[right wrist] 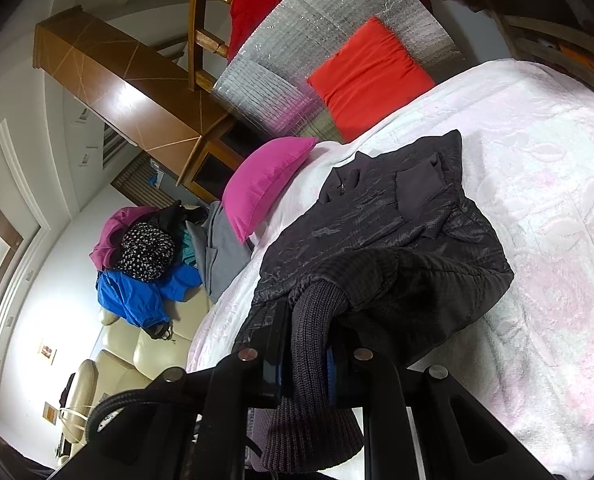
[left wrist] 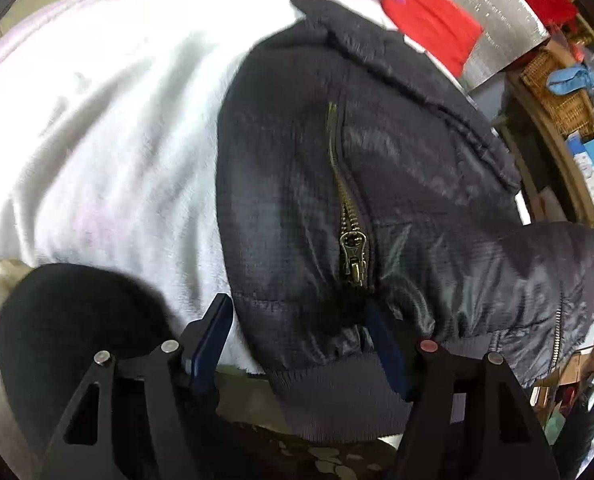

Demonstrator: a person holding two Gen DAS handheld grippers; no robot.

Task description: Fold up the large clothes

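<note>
A dark quilted jacket [left wrist: 377, 168] with a brass zipper [left wrist: 351, 240] lies on a white bed cover [left wrist: 97, 120]. My left gripper [left wrist: 301, 332] is open, its blue-padded fingers [left wrist: 213, 340] on either side of the jacket's ribbed hem [left wrist: 337, 400]. In the right wrist view the jacket [right wrist: 397, 216] lies partly folded on the bed cover [right wrist: 537, 200]. My right gripper [right wrist: 301, 356] is shut on the jacket's ribbed knit cuff [right wrist: 313, 360], with the sleeve raised over the jacket body.
A pink cushion [right wrist: 265, 180] and a red cushion [right wrist: 369, 76] lie at the head of the bed by a silver foil mat [right wrist: 297, 40]. A pile of clothes [right wrist: 145, 256] sits on a cream sofa [right wrist: 137, 352]. Wooden shelves with baskets [left wrist: 557, 80] stand to the right.
</note>
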